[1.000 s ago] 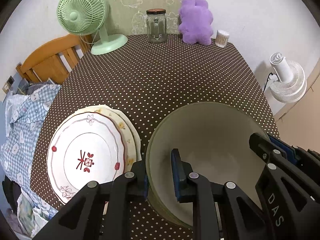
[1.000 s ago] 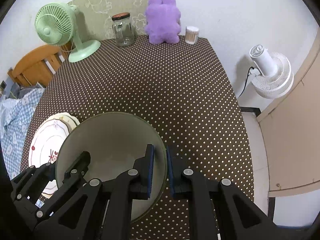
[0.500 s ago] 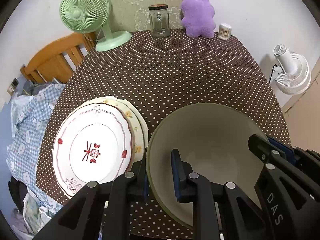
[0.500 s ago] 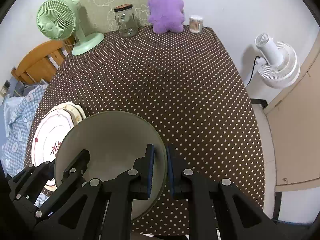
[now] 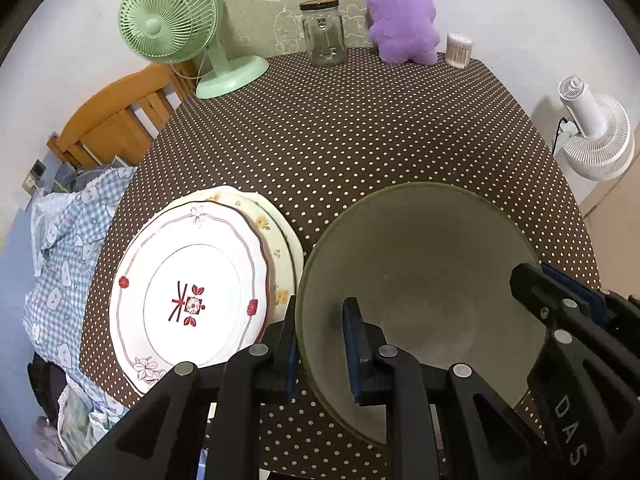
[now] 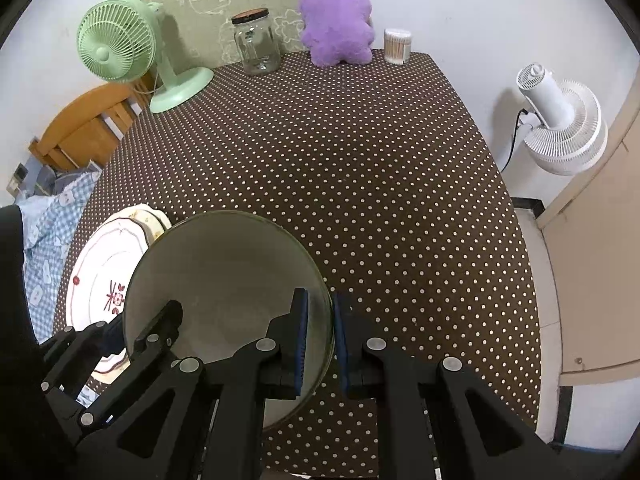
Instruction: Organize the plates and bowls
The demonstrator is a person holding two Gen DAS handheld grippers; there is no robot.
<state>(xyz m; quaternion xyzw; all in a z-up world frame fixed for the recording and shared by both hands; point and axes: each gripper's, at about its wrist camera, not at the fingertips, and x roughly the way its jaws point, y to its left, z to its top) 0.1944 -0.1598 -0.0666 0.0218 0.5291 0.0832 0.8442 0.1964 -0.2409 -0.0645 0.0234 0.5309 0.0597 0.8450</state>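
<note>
Both grippers hold a large olive-grey bowl (image 5: 420, 256) over the near part of the dotted brown table (image 5: 360, 132). My left gripper (image 5: 320, 312) is shut on the bowl's left rim, one pad inside and one outside. My right gripper (image 6: 320, 304) is shut on the opposite rim and also shows in the left wrist view (image 5: 540, 280). The bowl (image 6: 224, 272) looks empty. Just left of it lies a stack of two plates (image 5: 192, 280): a white one with a red motif on a cream flowered one (image 5: 276, 240). The bowl hides part of the stack (image 6: 100, 272) in the right wrist view.
Along the table's far edge stand a green fan (image 5: 172, 24), a glass jar (image 5: 322, 34), a purple plush toy (image 5: 402, 20) and a cotton-swab tub (image 5: 458, 50). A wooden chair (image 5: 112, 128) with checked cloth is at the left. A white floor fan (image 6: 560, 120) is at the right.
Both grippers have tipped slightly with the bowl still clamped. The table's near edge and more of the plates have come into view. The grips look the same.
</note>
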